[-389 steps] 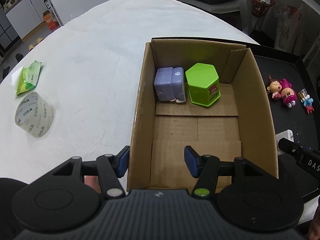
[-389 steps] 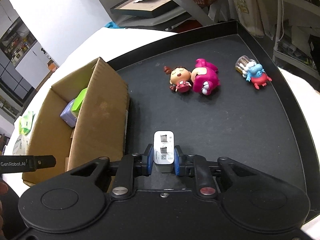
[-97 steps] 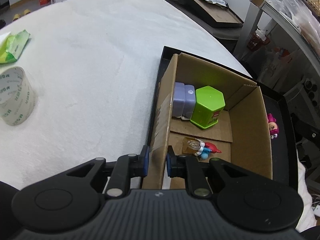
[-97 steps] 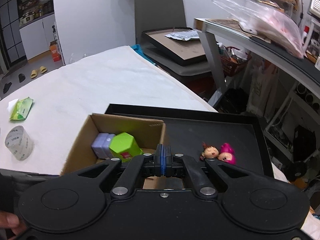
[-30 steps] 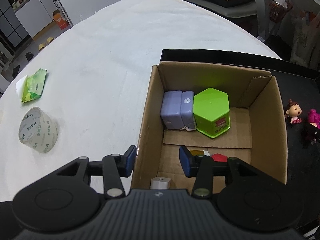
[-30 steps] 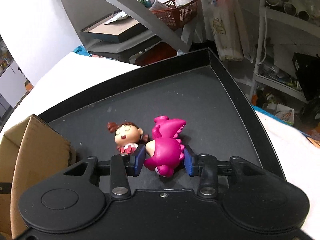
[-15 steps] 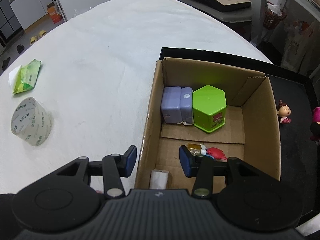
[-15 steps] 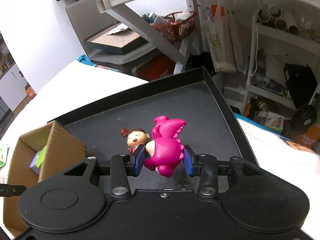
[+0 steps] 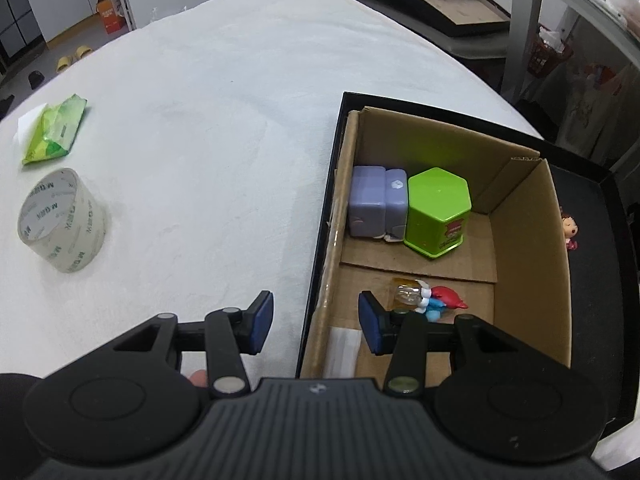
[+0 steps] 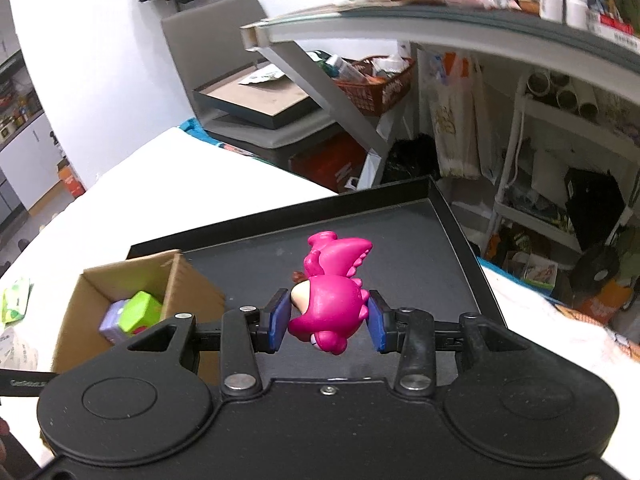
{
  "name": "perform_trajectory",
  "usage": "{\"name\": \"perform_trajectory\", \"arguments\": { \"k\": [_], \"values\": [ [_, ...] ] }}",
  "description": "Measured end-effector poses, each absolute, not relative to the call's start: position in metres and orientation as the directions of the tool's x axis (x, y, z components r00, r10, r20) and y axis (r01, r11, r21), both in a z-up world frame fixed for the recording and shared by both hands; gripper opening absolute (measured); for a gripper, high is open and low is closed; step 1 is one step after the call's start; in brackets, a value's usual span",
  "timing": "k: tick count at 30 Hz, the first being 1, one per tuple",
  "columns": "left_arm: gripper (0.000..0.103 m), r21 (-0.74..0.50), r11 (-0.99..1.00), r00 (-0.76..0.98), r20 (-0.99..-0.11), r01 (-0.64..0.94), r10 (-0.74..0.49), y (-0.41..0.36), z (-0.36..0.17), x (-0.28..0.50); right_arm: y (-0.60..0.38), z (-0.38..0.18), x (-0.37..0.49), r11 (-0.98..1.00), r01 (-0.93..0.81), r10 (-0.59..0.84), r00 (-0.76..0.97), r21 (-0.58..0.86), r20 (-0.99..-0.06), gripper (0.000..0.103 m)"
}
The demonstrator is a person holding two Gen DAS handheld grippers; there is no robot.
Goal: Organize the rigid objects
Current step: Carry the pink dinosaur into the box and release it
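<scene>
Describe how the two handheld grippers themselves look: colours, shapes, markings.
Both match: the left gripper and right gripper have matte black ribbed bodies with two round discs, black linkage arms with silver rivets, and blue pads on the fingers. No cables or sleeves are visible.

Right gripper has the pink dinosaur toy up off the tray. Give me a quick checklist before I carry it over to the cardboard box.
1. Right gripper shut on pink dinosaur toy: ok.
2. Toy clear of black tray: ok.
3. Free floor in brown cardboard box, right side: ok.
4. Left gripper steadying box wall: not ok, jaws open astride it.
5. Brown-haired doll figurine left on tray: ok, next pick.
</scene>
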State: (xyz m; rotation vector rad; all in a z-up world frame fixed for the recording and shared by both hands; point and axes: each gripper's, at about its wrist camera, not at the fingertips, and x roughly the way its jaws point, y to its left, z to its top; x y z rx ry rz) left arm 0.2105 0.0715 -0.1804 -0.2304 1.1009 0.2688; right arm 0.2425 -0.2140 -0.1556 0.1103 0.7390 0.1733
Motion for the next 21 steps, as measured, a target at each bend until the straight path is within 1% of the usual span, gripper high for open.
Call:
{"name": "perform_trajectory", "arguments": {
  "k": [6,21],
  "values": [
    [0.045,-0.084,0.946,0.449,-0.891,-0.314,0.07,0.078,-0.181,0.208,-0.192,-0.137,0.233,0.979,-0.164,0.202,0.739,0.12,-0.643,0.04],
    [0.045,-0.163,0.939,0.498,-0.867,-0.302,0.01,0.092,-0.183,0.2,-0.133,-0.11,0.218,0.972,-0.233,0.196,0.745,0.026,-0.638,0.04]
  ]
}}
